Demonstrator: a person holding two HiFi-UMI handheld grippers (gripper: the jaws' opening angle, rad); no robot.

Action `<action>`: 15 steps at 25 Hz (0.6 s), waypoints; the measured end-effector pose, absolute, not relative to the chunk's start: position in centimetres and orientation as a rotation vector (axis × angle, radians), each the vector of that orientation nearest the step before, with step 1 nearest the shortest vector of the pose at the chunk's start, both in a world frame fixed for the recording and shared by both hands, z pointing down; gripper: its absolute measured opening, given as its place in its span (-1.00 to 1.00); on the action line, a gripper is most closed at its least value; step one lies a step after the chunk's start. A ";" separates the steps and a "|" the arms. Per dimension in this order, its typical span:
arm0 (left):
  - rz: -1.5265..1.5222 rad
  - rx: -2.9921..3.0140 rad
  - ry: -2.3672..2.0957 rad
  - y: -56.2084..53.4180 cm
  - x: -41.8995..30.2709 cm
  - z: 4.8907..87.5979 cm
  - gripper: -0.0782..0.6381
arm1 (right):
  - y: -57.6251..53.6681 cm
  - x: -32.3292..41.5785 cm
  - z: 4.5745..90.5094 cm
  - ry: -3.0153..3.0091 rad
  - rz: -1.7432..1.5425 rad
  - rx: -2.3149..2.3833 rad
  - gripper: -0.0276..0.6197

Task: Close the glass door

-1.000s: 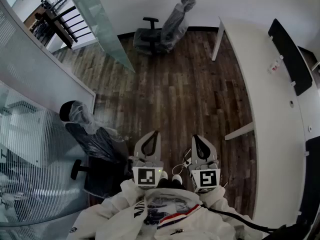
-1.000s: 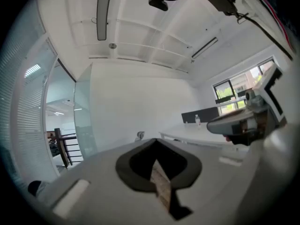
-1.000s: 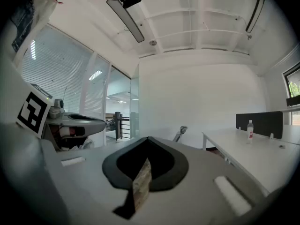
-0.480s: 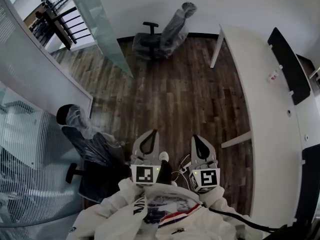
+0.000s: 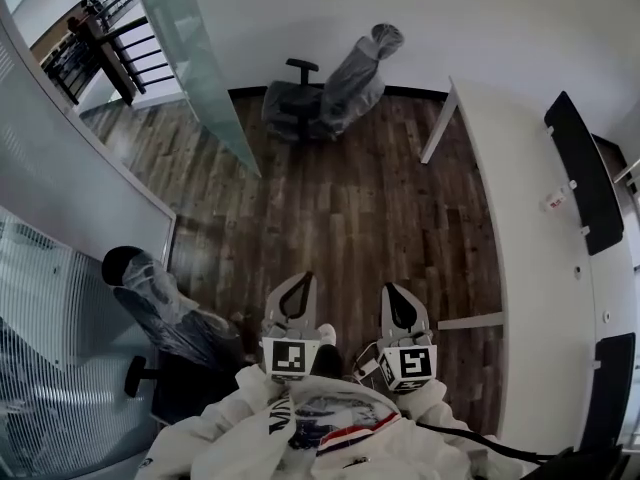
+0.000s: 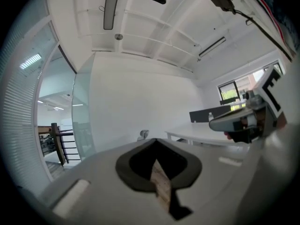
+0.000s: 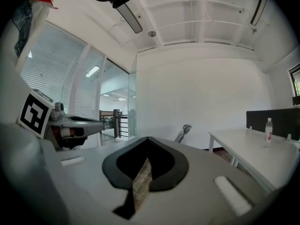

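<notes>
Door [image 5: 195, 58] is open: the pane stands swung into the room at the far left, with the railing [image 5: 100, 38] showing through the gap beside it. As far as the views show, nothing of the task is done yet. Your left gripper [image 5: 302, 286] and right gripper [image 5: 390, 293] sit side by side close to your chest, well apart from the door, with bare wood floor [image 5: 350, 218] in between. Both pairs of jaws are pressed together and hold nothing; each gripper view shows only floor through the cutout behind the tips. My read of what's left:
- cross the room, passing the wrapped chair [image 5: 330, 83]
- get a gripper onto the pane's edge or a handle (I can't make one out from here)
- swing the pane round to its frame
</notes>
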State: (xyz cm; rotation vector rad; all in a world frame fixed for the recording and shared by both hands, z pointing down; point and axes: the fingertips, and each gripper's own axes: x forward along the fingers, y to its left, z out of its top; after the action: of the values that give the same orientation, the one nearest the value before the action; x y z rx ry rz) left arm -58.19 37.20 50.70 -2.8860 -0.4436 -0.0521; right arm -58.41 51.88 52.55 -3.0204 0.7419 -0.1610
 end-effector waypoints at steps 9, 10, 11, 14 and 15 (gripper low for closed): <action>-0.130 -2.886 -0.519 34.6 -48.7 52.3 -0.77 | 47.4 -48.8 55.7 0.705 -0.314 -2.911 -0.90; -0.124 -2.887 -0.532 34.7 -47.9 52.5 -0.77 | 47.3 -48.0 56.2 0.698 -0.344 -2.887 -0.90; -0.121 -2.890 -0.542 34.8 -47.4 52.6 -0.77 | 47.1 -47.5 56.6 0.697 -0.373 -2.871 -0.90; -0.144 -2.904 -0.566 35.2 -46.9 52.3 -0.77 | 47.2 -46.5 57.2 0.693 -0.418 -2.858 -0.90; -0.155 -2.909 -0.577 35.4 -46.8 52.4 -0.77 | 47.5 -46.0 57.3 0.681 -0.419 -2.863 -0.90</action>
State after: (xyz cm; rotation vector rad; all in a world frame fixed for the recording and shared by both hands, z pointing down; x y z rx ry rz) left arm -46.78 35.40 52.43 -2.9091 -0.5765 -0.1545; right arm -46.05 47.50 57.27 -2.8627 0.6814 -0.4194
